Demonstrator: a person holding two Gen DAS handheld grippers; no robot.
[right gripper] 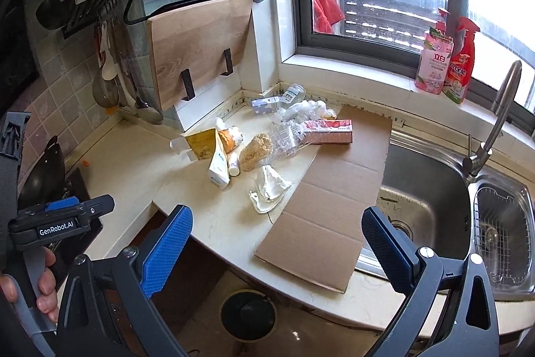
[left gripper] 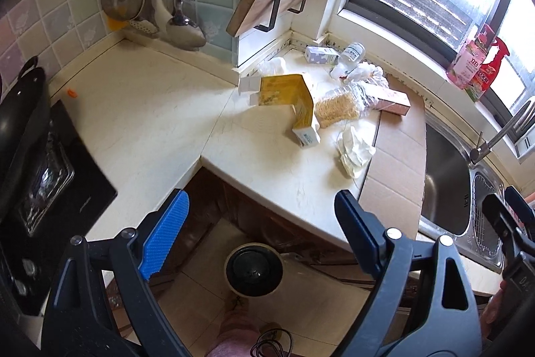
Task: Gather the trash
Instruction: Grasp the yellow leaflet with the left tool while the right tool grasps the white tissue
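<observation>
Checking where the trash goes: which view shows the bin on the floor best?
The left wrist view: the bin sits whole between the fingers. In the right wrist view the bin is lower and darker under the counter edge.

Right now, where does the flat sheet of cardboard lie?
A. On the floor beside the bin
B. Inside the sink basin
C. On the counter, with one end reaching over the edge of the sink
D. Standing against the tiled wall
C: in the right wrist view the flat cardboard lies on the counter, and its right side overhangs the rim of the sink.
</observation>
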